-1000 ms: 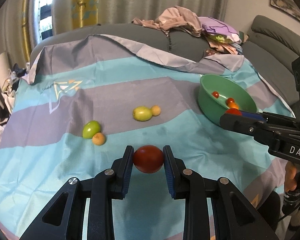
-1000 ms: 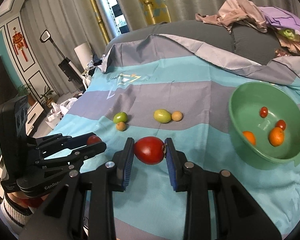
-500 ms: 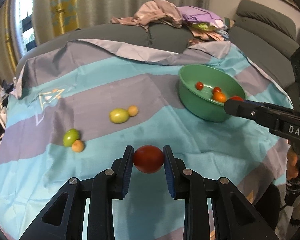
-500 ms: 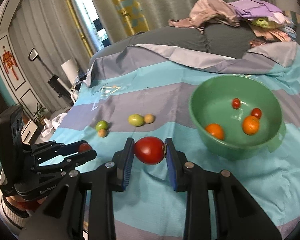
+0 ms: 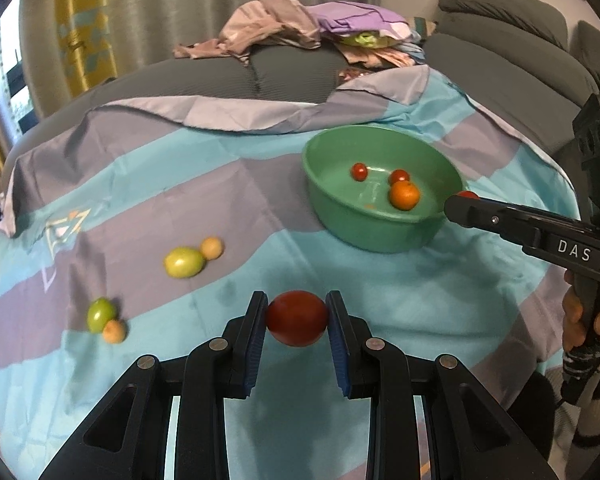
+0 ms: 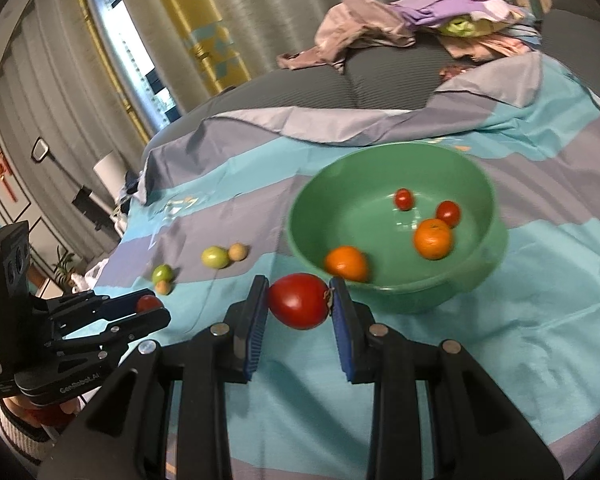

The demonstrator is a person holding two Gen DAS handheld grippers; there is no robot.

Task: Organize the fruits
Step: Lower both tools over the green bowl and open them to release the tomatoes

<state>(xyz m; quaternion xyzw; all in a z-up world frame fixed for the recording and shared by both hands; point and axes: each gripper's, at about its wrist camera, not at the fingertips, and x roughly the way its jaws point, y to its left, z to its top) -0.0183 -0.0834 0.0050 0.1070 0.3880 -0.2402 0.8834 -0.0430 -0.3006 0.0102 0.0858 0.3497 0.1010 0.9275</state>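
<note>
1. The left claw [image 5: 297, 322] is clamped on a dark red tomato [image 5: 297, 317], pinched across its width by the blue pads [image 5: 255, 340] so the round fruit cannot roll out; it hangs above the striped cloth [image 5: 420, 304], short of the green bowl [image 5: 380, 236]
2. The right claw [image 6: 299, 308] is likewise closed on a second red tomato [image 6: 298, 306], its stem end against the right-hand pad, held just outside the bowl's near rim [image 6: 384, 290], presumably so it can go over the rim and drop in
3. The bowl serves as the collecting place: it sits on the cloth to the right, apart from the loose fruit
4. Count in the bowl, from the right wrist view: two oranges [image 6: 433, 239] and two small red tomatoes [image 6: 403, 199], four pieces; the left wrist view shows only one orange, the other hidden behind the near wall
5. Count loose on the cloth: two green fruits [image 5: 184, 262] and two small tan ones [image 5: 211, 247], lying in two touching pairs, well apart from the bowl; I cannot name the tan fruits, they are too small
6. Count in the claws: two large tomatoes, one each
7. By my judgement four loose pieces remain to gather after these two
8. A heap of clothes [image 5: 300, 26] lies on the grey sofa behind
</note>
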